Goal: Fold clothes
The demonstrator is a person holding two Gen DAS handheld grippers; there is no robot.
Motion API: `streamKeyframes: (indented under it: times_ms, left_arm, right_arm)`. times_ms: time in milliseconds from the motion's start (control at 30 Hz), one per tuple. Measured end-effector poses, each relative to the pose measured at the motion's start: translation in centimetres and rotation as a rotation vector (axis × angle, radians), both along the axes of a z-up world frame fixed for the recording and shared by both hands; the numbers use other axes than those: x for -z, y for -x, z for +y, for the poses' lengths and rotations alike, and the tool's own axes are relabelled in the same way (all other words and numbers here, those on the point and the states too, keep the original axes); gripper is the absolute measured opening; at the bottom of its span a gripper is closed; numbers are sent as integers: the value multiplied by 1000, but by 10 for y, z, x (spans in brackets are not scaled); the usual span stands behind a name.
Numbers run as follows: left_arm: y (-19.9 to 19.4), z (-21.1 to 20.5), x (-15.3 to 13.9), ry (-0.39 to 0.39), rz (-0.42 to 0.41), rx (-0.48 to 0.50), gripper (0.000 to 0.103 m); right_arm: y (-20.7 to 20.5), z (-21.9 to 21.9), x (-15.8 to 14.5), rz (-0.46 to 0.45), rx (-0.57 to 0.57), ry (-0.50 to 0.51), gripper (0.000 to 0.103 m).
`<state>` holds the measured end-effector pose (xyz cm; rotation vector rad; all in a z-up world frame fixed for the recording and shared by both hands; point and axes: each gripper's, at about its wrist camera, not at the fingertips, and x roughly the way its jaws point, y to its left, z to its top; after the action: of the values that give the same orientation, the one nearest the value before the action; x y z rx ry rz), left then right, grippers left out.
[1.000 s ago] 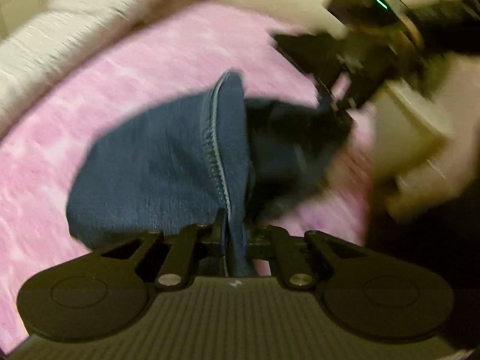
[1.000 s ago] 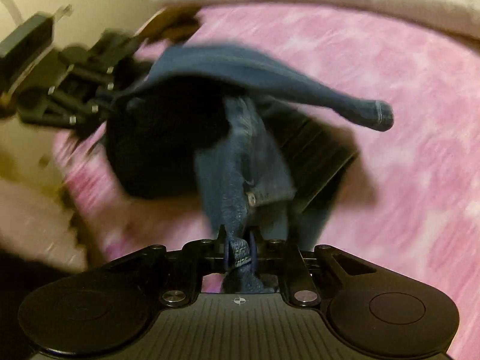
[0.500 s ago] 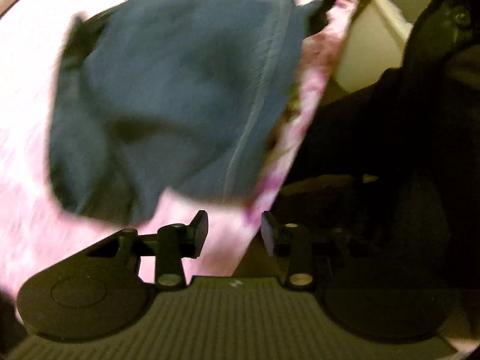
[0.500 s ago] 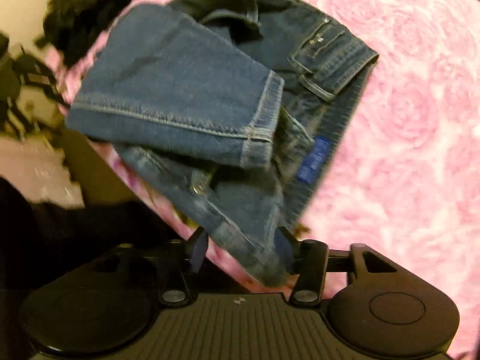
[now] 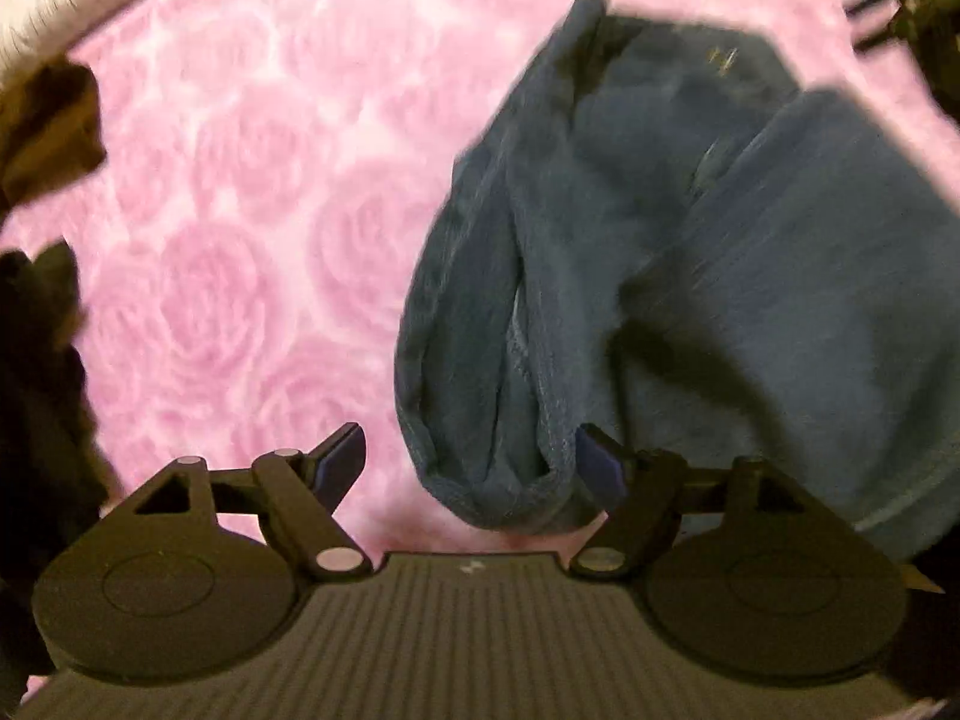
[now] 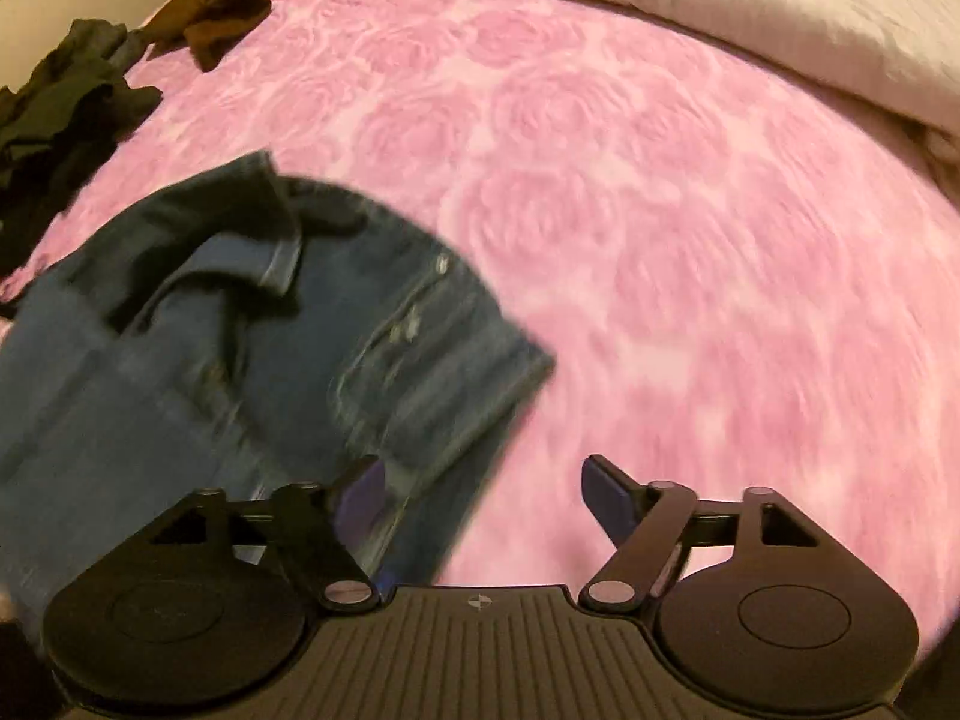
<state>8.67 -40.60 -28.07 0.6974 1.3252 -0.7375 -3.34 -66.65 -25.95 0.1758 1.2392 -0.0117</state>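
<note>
Folded blue jeans (image 5: 690, 276) lying on pink rose-patterned bed cover (image 5: 252, 228), right of left wrist frame, lower left of right wrist frame, left gripper (image 5: 474, 462) and right gripper (image 6: 480, 495) jaws just opened wide, gripping nothing

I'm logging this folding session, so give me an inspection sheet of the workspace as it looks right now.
Surface: pink rose-patterned bedspread, mostly bare.
Job's things: jeans lying bunched and partly folded near the bed's edge.
Clutter: brown garment and dark garment at the far corner.
Grippers: left gripper and right gripper have just been opening; neither clamps the denim.
Cables: nothing seen.
Surroundings: white duvet along the far side.
</note>
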Motion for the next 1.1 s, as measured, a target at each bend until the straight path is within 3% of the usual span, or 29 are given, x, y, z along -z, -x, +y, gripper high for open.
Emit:
streamKeyframes:
  times_ms: [100,133,167,233,267,300,333,367,400,467,600,767,933,1033,1100]
  left_arm:
    - [2,2,27,-55,31,-5,72]
    - [3,3,33,-55,46,-8,65]
    - [1,2,39,-50,66,-9,47]
    - [1,-2,47,-54,76,18,20]
    - [0,-5,50,-56,80,32,13]
    - [2,-8,48,-57,77,51,13]
    - [4,-11,44,-58,73,69,11]
    - [8,-12,37,-51,65,81,8]
    - [8,-12,28,-42,52,86,8]
    - [0,-11,1,-13,4,73,6]
    - [-32,-22,-60,47,-120,75,5]
    - [-98,-60,-109,105,-252,109,5]
    - [-162,-118,-104,125,-343,148,6]
    - [-187,-142,-73,85,-345,92,19]
    - [-188,-152,-59,52,-350,55,25]
  right_arm:
    - [-39,-13,34,-30,-25,-46,77]
    - [-49,-17,45,-29,-32,-57,77]
    - [-58,-22,56,-25,-40,-69,77]
    - [-74,-30,79,6,-58,-102,76]
    - [-81,-34,90,24,-66,-120,72]
    - [-85,-38,100,49,-65,-144,55]
    - [-85,-41,103,50,-65,-147,51]
    - [-82,-43,100,34,-72,-154,29]
    - [-77,-45,94,24,-72,-161,19]
    - [-64,-50,69,-15,-57,-150,14]
    - [-42,-63,4,-99,-53,-30,12]
    - [-47,-111,-58,-175,-52,171,12]
    - [-91,-149,-67,-215,-72,338,12]
    - [-115,-171,-48,-196,-20,382,16]
    - [-122,-178,-34,-171,19,407,24]
